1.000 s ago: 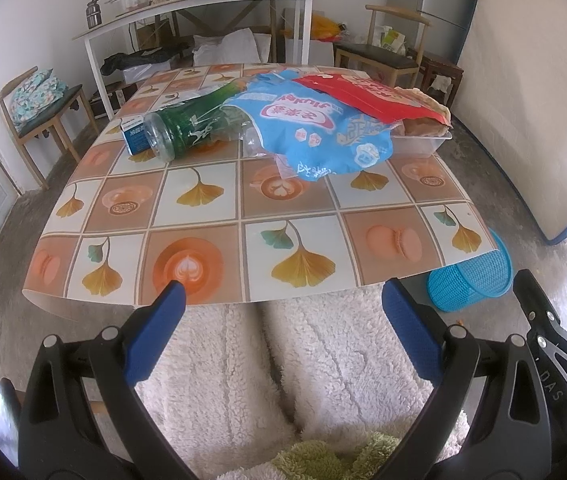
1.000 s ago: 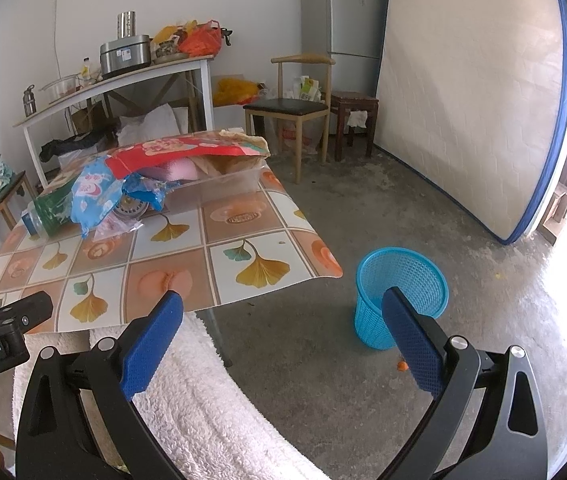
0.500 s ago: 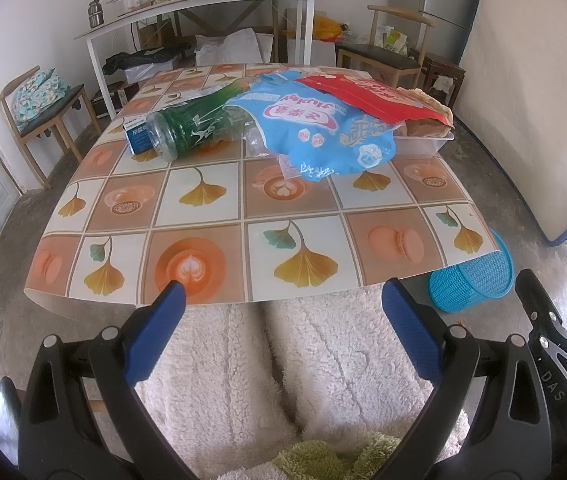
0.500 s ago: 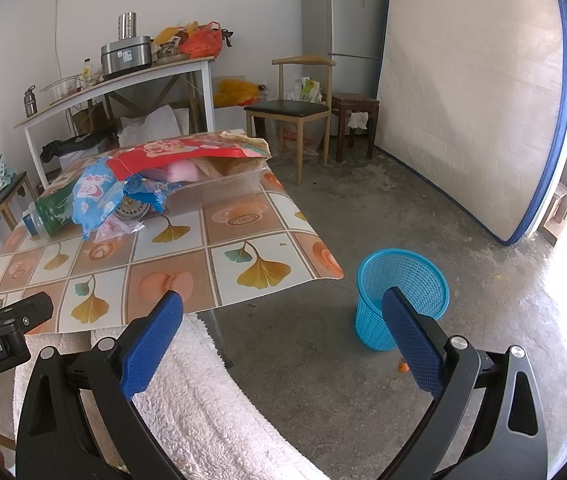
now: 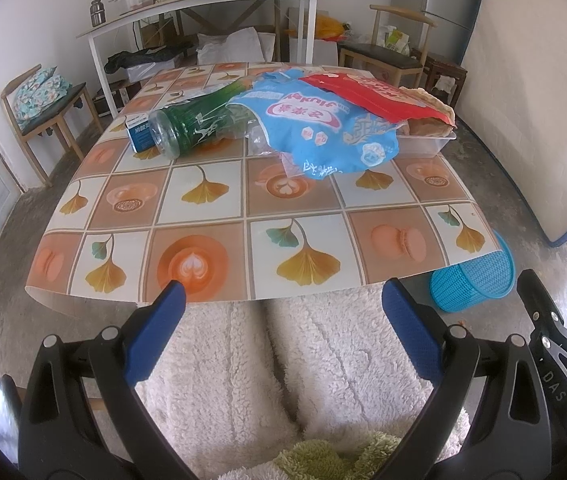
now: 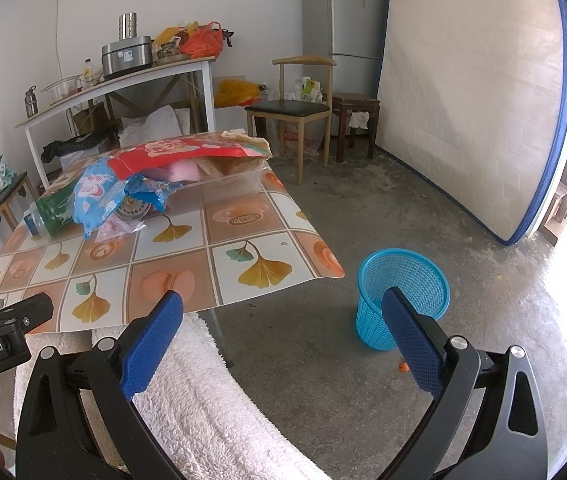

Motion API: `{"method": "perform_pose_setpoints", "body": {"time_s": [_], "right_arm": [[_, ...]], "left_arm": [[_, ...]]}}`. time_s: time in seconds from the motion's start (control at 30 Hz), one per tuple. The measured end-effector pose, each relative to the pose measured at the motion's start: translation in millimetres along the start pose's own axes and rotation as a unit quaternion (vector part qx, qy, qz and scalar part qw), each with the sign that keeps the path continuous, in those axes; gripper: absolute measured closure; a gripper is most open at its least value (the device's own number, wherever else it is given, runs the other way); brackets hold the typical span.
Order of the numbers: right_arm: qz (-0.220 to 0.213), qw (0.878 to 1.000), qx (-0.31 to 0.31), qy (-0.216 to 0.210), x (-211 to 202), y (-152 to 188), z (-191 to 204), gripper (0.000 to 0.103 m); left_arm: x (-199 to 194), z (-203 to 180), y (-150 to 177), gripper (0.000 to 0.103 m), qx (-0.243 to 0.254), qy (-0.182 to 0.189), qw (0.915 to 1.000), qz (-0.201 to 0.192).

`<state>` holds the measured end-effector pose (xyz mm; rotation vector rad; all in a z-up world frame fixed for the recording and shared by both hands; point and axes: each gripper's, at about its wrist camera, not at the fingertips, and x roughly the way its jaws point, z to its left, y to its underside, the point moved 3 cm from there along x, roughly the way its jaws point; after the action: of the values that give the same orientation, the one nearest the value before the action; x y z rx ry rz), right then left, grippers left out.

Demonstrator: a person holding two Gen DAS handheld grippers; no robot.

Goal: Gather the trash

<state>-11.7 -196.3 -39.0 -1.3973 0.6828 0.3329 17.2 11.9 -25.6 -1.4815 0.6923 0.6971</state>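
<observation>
A table with a leaf-patterned cloth holds a bottle and bags at its far side. A blue basket stands on the concrete floor right of the table. Both the left gripper and right gripper hang near its front edge, jaws apart and empty.

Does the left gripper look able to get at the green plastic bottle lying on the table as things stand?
Probably yes: the left gripper is open, bare tablecloth lies between, and the green plastic bottle has its base end uncovered.

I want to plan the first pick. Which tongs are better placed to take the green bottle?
Left, probably. The left tongs face the green bottle across the table, open and empty. The right tongs point toward the blue basket.
</observation>
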Motion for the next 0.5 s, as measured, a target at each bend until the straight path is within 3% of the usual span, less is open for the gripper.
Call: {"method": "perform_pose_setpoints", "body": {"time_s": [0.5], "right_arm": [[0.000,1.000,0.000,-0.001,0.0,0.9,-0.2,0.006]], "left_arm": [[0.2,1.9,1.2,0.008,-0.001,-0.002,1.0000,0.001]]}}
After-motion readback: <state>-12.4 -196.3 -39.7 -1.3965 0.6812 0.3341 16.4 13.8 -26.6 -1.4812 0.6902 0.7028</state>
